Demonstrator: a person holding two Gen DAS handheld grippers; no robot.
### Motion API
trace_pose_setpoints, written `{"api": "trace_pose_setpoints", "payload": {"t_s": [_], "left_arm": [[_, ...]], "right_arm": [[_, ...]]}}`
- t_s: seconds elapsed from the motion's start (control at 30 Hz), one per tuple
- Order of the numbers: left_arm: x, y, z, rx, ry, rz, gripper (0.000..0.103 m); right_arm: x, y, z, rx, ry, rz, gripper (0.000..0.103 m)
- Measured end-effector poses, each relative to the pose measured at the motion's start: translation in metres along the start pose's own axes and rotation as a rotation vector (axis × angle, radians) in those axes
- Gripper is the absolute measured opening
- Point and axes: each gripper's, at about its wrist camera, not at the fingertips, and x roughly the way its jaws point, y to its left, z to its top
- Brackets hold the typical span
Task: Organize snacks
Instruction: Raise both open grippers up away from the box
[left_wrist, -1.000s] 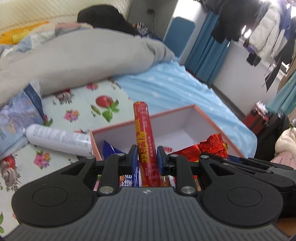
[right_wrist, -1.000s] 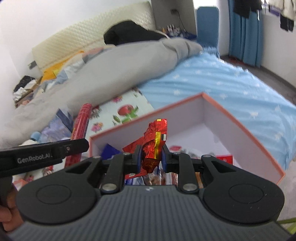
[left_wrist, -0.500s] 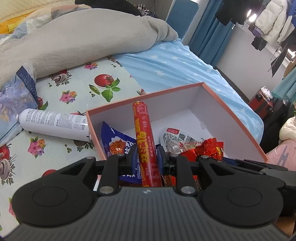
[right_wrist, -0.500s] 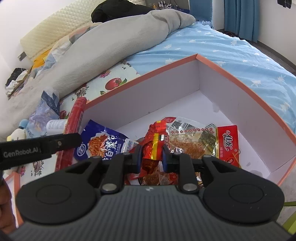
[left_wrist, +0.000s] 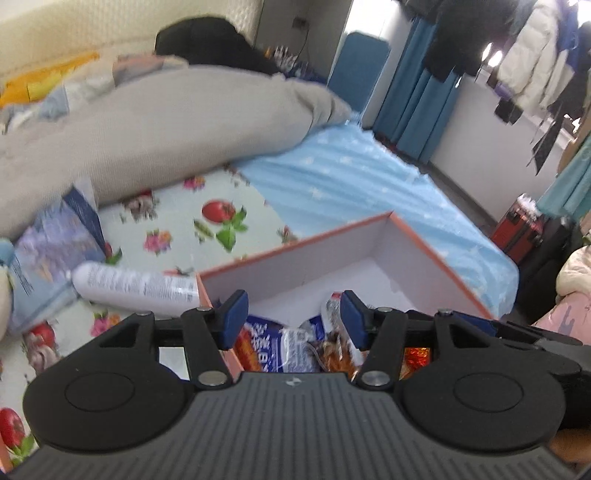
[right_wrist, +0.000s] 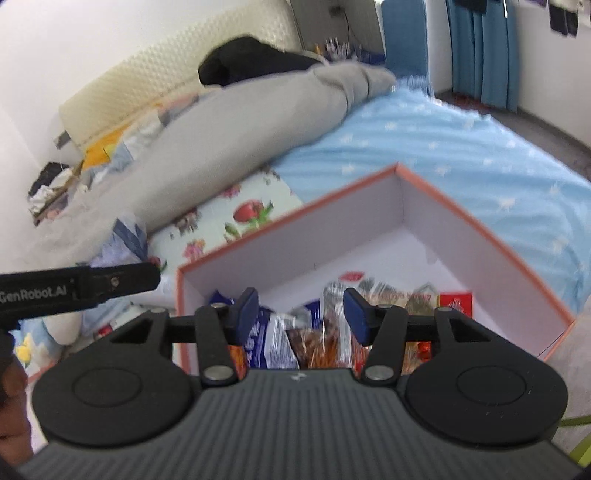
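An orange-rimmed white box (left_wrist: 436, 254) (right_wrist: 472, 229) sits on the bed and holds several snack packets. A blue and white packet (left_wrist: 273, 347) (right_wrist: 271, 343) lies at its near left, beside a clear packet of brown strips (left_wrist: 334, 352) (right_wrist: 321, 343). A red packet (right_wrist: 456, 301) lies against the right wall. My left gripper (left_wrist: 293, 319) hovers over the box's near corner, jaws opening, nothing between them. My right gripper (right_wrist: 301, 314) hangs over the packets beside it, jaws opening too, nothing held. The red sausage stick and the red foil snack are hidden behind the gripper bodies.
A white tube (left_wrist: 136, 288) lies on the flowered mat (left_wrist: 218, 225) left of the box, beside a blue-grey tissue pack (left_wrist: 51, 254). A grey duvet (left_wrist: 147, 125) is heaped behind. The blue sheet (right_wrist: 461, 147) runs to the bed's right edge. A red suitcase (left_wrist: 517, 232) stands on the floor.
Both grippers dipped toward the box and then lifted. The left one let go of the red sausage stick and the right one let go of the red foil snack; both now stand open.
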Motion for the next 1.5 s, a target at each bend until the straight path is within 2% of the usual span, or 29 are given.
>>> {"api": "trace_pose_setpoints", "payload": {"t_s": [0.2, 0.43, 0.8, 1.13, 1.5], "left_arm": [[-0.054, -0.008, 0.007, 0.041, -0.089, -0.001, 0.061], [-0.111, -0.021, 0.007, 0.071, -0.168, 0.003, 0.061], [-0.19, -0.038, -0.021, 0.095, -0.262, -0.019, 0.061], [-0.219, -0.04, -0.071, 0.099, -0.264, -0.005, 0.061], [-0.201, -0.024, -0.114, 0.037, -0.213, 0.013, 0.061]], "right_arm": [[-0.044, 0.011, 0.014, -0.022, -0.096, 0.008, 0.054], [-0.094, 0.021, 0.014, -0.035, -0.158, 0.004, 0.054], [-0.159, 0.033, -0.002, -0.066, -0.263, 0.0, 0.054], [-0.172, 0.03, -0.042, -0.068, -0.242, -0.007, 0.054], [-0.166, 0.03, -0.08, -0.077, -0.211, -0.014, 0.054]]}}
